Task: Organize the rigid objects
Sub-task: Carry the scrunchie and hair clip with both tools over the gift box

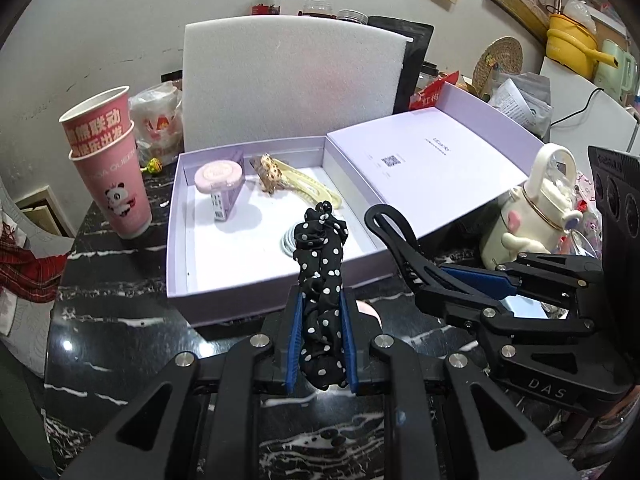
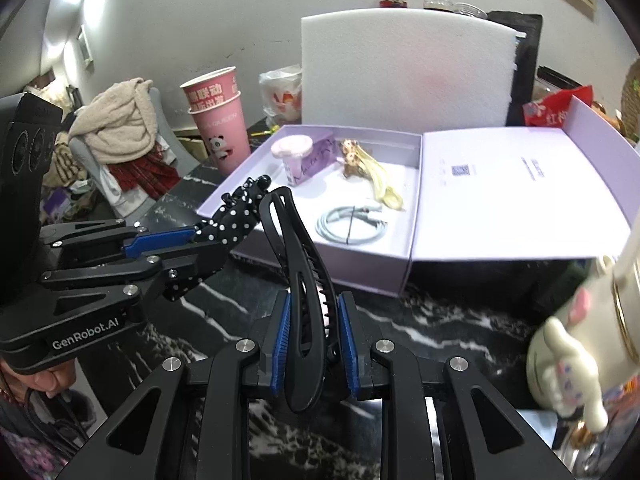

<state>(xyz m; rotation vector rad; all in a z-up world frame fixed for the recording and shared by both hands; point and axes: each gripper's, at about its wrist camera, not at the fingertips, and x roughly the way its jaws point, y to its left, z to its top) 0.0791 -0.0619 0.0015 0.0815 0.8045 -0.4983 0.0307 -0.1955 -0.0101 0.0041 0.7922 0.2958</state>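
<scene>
A: Left wrist view: the left gripper (image 1: pixel 320 338) has its jaws clamped on the polka-dot scrunchie (image 1: pixel 322 264), soft and floppy, held just short of the lilac box (image 1: pixel 224 300).

B: Right wrist view: the right gripper (image 2: pixel 314 338) has its jaws clamped on the black hair clip (image 2: pixel 298 288). It looks stiff, light and slick, so mid-body is probably the safest hold.

Black polka-dot hair clip (image 1: pixel 322 280) upright, black banana clip (image 2: pixel 298 300) upright, open lilac box (image 1: pixel 176 240), perhaps cardboard
</scene>
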